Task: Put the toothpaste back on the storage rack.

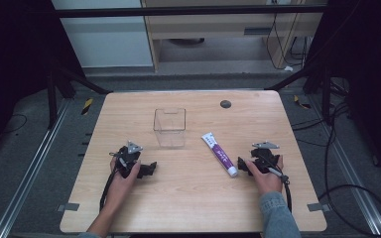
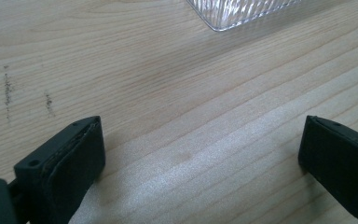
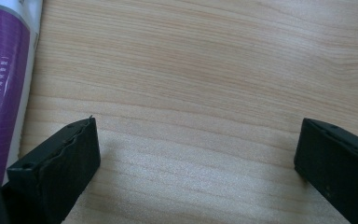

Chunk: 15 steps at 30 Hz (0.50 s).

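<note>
Wooden table [image 1: 188, 198] carries a clear box [image 1: 169, 127] and purple toothpaste tube [image 1: 219, 153], the tube just beside the right gripper [image 1: 244, 166]; left gripper [image 1: 149, 169] likewise gapes, both empty.

Table [image 1: 188, 198]: pale wood, fine straight grain, with a small dark round spot [image 1: 225, 103] near its far edge and faint dark specks in the left gripper view. Tube [image 1: 219, 153]: white with a purple band bearing white lettering, white cap at the near end. Box [image 1: 169, 127]: clear, colourless, with a ribbed pattern on its base. Left gripper [image 1: 150, 168] and right gripper [image 1: 241, 164]: black jaws, each topped by a grey plate. Sleeve [image 1: 278, 213] at near right: blue denim
</note>
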### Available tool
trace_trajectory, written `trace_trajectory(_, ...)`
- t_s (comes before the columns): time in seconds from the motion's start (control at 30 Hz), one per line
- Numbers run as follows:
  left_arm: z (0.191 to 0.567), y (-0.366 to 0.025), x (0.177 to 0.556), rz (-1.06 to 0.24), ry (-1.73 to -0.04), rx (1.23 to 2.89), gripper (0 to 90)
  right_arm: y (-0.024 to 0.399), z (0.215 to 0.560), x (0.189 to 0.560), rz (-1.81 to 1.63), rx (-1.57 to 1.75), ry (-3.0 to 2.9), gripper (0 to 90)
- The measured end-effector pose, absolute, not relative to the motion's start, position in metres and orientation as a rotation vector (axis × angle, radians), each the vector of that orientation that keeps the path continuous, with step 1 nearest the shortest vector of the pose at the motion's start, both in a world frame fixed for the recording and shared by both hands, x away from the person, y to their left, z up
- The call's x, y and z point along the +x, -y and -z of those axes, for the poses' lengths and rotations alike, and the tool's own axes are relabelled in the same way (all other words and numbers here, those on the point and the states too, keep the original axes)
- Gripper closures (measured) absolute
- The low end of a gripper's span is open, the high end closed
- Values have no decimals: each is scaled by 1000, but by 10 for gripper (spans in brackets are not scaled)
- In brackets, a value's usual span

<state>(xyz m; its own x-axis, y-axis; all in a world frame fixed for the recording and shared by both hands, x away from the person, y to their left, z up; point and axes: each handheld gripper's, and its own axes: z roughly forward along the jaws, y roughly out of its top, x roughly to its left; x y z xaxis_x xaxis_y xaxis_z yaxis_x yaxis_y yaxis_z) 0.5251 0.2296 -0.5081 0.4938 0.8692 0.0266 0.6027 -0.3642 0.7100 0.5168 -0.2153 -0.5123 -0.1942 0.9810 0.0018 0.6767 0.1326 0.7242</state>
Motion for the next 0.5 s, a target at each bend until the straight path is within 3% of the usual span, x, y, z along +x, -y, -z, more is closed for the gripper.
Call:
trace_trajectory(0.13, 508, -230, 525, -535, -1204, 2097, 0, 217, 512, 517, -831, 1581, -1947, 13)
trace_trajectory(0.17, 508, -230, 525, -535, -1204, 2097, 0, 219, 509, 516, -839, 1568, -1968, 92)
trace_trajectory(0.27, 508, -230, 525, -534, -1205, 2096, 0, 223, 503, 513, -851, 1525, -1983, 78)
trace_trajectory(0.5, 508, -229, 525, -533, -1212, 2092, 0, 217, 458, 495, -882, 1402, -2063, 131)
